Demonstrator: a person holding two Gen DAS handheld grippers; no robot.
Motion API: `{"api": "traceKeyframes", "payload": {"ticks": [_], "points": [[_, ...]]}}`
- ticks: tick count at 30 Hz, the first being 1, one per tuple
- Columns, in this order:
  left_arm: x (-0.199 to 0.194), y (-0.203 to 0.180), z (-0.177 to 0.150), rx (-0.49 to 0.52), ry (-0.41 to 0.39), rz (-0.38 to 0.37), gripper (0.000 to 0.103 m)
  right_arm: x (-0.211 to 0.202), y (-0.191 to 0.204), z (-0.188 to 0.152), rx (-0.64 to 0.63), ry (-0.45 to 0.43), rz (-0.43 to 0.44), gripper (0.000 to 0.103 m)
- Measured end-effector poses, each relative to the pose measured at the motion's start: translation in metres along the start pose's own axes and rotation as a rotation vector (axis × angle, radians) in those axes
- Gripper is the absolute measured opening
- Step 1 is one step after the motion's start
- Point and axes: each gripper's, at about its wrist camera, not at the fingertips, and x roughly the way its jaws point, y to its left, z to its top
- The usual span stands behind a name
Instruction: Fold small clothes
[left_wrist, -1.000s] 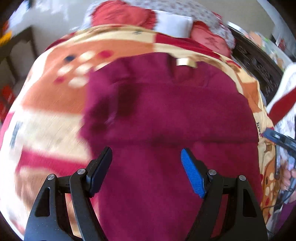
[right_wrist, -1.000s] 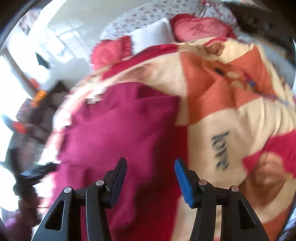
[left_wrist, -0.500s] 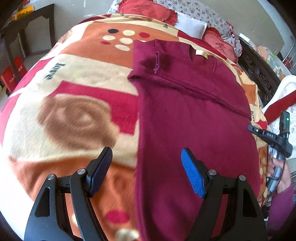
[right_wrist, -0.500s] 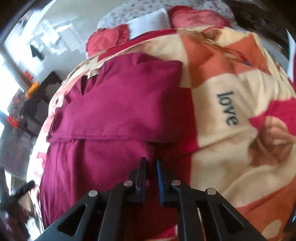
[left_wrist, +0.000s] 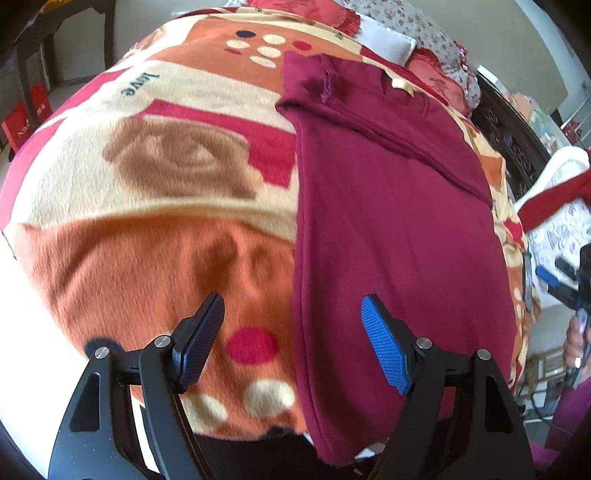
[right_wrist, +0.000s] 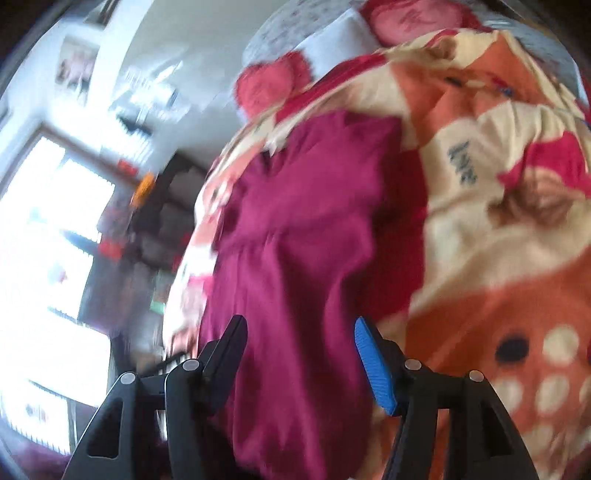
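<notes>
A maroon garment (left_wrist: 399, 221) lies lengthwise on a patterned blanket (left_wrist: 155, 206), its sides folded in and a gold neck label at the far end. My left gripper (left_wrist: 293, 339) is open and empty above the garment's near left edge. The right gripper shows at the far right of the left wrist view (left_wrist: 557, 284). In the blurred right wrist view the right gripper (right_wrist: 299, 354) is open and empty above the near end of the maroon garment (right_wrist: 295, 236).
Red pillows (left_wrist: 439, 81) and a white pillow (left_wrist: 384, 37) lie at the head of the bed. A dark carved bed frame (left_wrist: 509, 140) runs along the right side. A dark table (left_wrist: 33, 33) stands at the left. The blanket's near edge (left_wrist: 236, 432) drops off below my left gripper.
My left gripper drew back toward the near end and left edge of the garment. My right gripper was shut half a second ago; it is open now and has pulled back to the near end.
</notes>
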Motion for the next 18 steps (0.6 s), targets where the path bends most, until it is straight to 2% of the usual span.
{"api": "traceKeyframes", "payload": {"ticks": [4,8,11,13,18], "points": [[0.002,-0.004,-0.017,0.022,0.029,-0.019,0.077,0.009,0.006,-0.054,-0.058,0.080,-0.083,0.058],[0.009,-0.007,-0.032,0.046,0.072,-0.025,0.077,0.030,-0.004,-0.097,-0.025,0.116,-0.129,0.058],[0.012,-0.009,-0.040,0.054,0.087,-0.020,0.077,0.042,-0.002,-0.114,-0.035,0.135,-0.139,0.059],[0.014,-0.007,-0.046,0.040,0.101,-0.035,0.077,0.049,-0.003,-0.119,-0.038,0.142,-0.135,0.063],[0.016,-0.013,-0.050,0.052,0.099,-0.042,0.077,0.050,-0.013,-0.127,0.002,0.128,-0.083,0.063]]}}
